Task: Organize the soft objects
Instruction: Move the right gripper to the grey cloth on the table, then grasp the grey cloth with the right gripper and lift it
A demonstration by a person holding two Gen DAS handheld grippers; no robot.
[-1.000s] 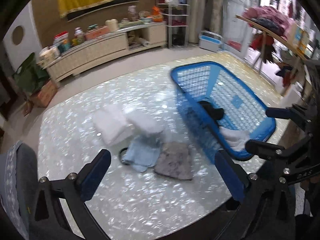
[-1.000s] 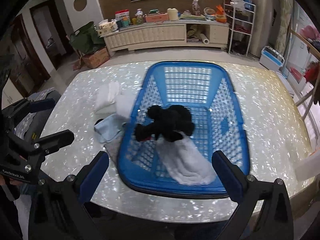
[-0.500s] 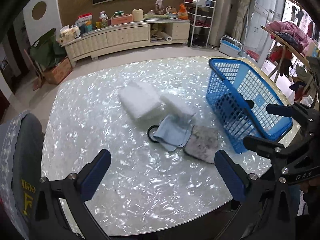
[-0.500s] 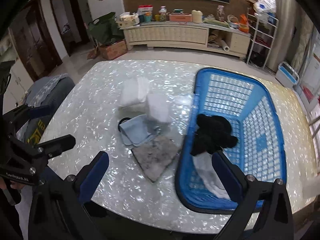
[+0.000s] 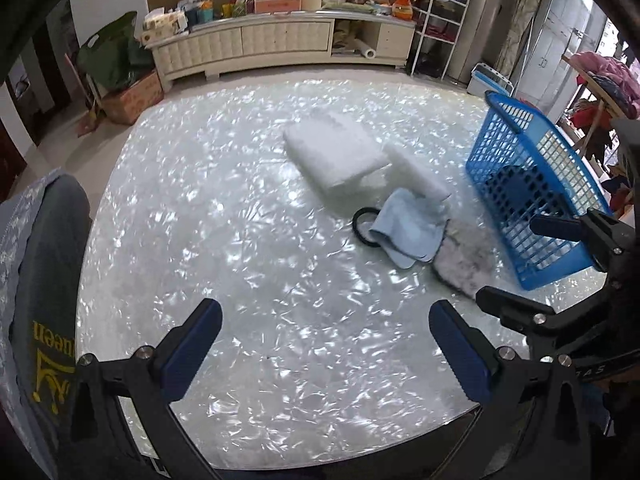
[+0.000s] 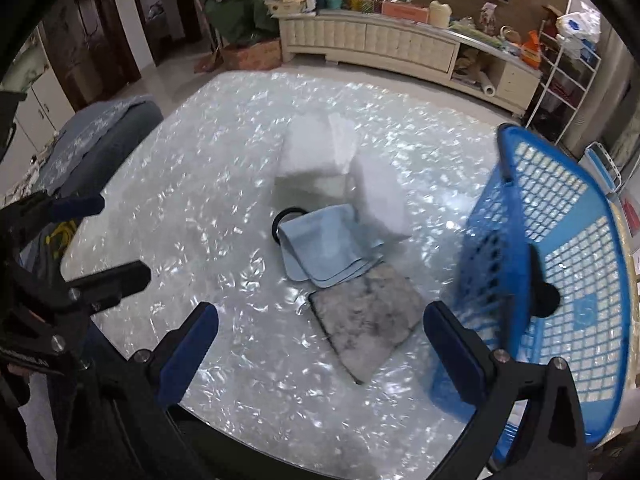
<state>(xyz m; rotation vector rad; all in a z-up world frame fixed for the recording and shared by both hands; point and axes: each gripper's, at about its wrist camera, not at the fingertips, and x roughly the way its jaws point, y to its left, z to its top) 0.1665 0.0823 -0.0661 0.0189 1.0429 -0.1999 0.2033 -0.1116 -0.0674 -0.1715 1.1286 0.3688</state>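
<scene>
A blue plastic basket (image 5: pixel 532 184) (image 6: pixel 560 264) stands at the table's right side with a black soft item (image 6: pixel 542 292) inside. On the table lie a folded white towel (image 5: pixel 334 152) (image 6: pixel 312 152), a second white cloth (image 5: pixel 416 172) (image 6: pixel 378 196), a light blue cloth (image 5: pixel 404 232) (image 6: pixel 328 244) over a black ring (image 5: pixel 360 220), and a grey cloth (image 5: pixel 464 264) (image 6: pixel 368 328). My left gripper (image 5: pixel 324 340) is open and empty above the near table edge. My right gripper (image 6: pixel 320 344) is open and empty, hovering near the grey cloth.
The shiny white table (image 5: pixel 240 240) has a chair with a grey garment (image 5: pixel 44 280) at its left. A long cream cabinet (image 5: pixel 260 44) with clutter runs along the far wall. A rack with clothes (image 5: pixel 604 80) stands at the right.
Both grippers have swung left, from the basket toward the cloths on the table. Both stay open and empty.
</scene>
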